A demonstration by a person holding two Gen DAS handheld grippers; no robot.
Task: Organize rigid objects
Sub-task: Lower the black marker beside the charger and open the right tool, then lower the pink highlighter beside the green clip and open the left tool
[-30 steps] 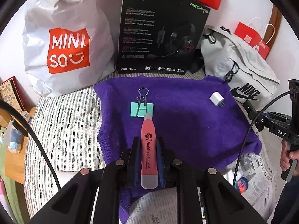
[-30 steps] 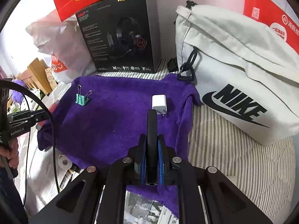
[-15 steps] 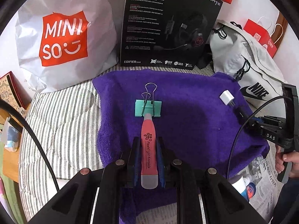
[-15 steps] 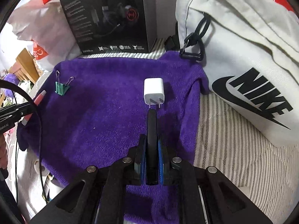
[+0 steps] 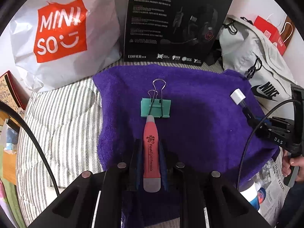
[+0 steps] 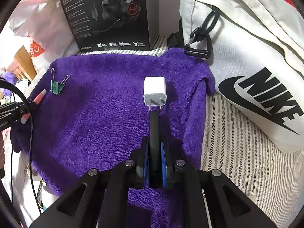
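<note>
the left gripper (image 5: 150,152) pinches a pink pen (image 5: 151,152), its grey tip at a green clip (image 5: 155,108) just ahead on the purple towel (image 5: 199,114). the right gripper (image 6: 154,150) pinches a black stick (image 6: 154,129), its tip at the white charger (image 6: 154,90) prongs. only the right view shows those prongs clearly.

We see a fuzzy purple towel (image 6: 98,114), a glossy white plastic charger (image 6: 154,89), and a clip (image 5: 155,107) with shiny wire handles.
</note>
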